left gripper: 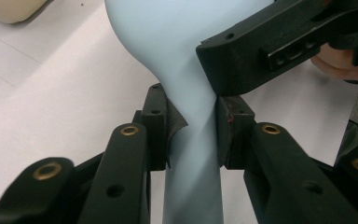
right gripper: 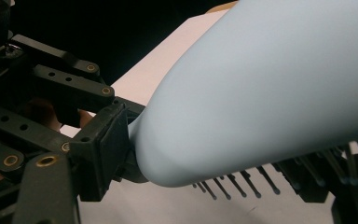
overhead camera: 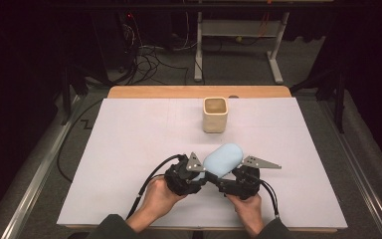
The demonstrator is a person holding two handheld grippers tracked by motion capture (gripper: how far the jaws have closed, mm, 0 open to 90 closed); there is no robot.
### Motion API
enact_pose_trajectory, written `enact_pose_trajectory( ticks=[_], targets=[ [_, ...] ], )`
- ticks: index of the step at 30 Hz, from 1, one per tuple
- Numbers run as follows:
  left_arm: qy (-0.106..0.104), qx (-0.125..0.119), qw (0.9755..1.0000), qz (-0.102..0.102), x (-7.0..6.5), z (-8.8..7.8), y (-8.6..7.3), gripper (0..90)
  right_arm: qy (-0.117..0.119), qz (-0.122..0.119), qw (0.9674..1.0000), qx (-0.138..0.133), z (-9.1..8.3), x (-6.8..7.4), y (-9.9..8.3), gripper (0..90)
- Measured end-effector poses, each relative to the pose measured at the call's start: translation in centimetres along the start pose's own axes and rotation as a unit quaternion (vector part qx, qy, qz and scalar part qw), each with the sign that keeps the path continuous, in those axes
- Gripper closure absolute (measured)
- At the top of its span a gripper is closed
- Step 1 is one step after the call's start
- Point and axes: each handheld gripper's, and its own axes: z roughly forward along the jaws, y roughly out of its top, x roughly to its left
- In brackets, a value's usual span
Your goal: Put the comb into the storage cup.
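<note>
A light blue hairbrush (overhead camera: 224,158) with black bristles (right gripper: 233,184) is held just above the white table sheet (overhead camera: 129,149), near the front middle. My left gripper (overhead camera: 201,175) is shut on its narrow handle (left gripper: 193,154), one pad on each side. From the right, my right gripper (overhead camera: 229,180) holds the brush at the neck and head. Its left pad (right gripper: 105,149) presses the neck, and the bristles reach its other jaw. In the left gripper view, one jaw of the right gripper lies against the neck just above my own right jaw.
A cream square cup (overhead camera: 215,114) stands upright and open toward the back of the sheet, beyond the brush; its corner shows as the cup (left gripper: 9,9). Bare wood (overhead camera: 199,92) runs along the far table edge. Cables and table legs lie on the floor behind.
</note>
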Motion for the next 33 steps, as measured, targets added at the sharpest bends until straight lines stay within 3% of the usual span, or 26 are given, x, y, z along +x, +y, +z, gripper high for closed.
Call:
enact_pose_trajectory(
  ticks=[4, 11, 14, 22, 33],
  targets=[
    [0.003, 0.001, 1.0000, -0.001, -0.1, -0.1, 0.2, 69.3, 0.009, 0.018, 0.9998, 0.000, 0.1, 0.1, 0.2, 29.8],
    [0.007, 0.004, 0.9999, -0.009, 0.4, -0.3, 0.3, 69.3, 0.017, 0.023, 0.9996, 0.007, 0.3, 0.3, 0.8, 36.8],
    [0.012, 0.000, 0.9999, -0.007, 0.5, -0.6, 0.3, 69.3, 0.016, 0.012, 0.9998, -0.001, 0.4, 0.6, 1.1, 41.4],
    [0.018, -0.001, 0.9998, -0.008, 0.7, -1.2, 0.2, 69.3, 0.040, 0.002, 0.9992, 0.001, 0.5, 1.1, 2.3, 52.7],
    [0.009, -0.010, 0.9997, -0.020, 1.0, -2.0, 0.1, 69.3, 0.068, 0.005, 0.9975, 0.015, 0.7, 1.2, 3.2, 57.0]
  ],
)
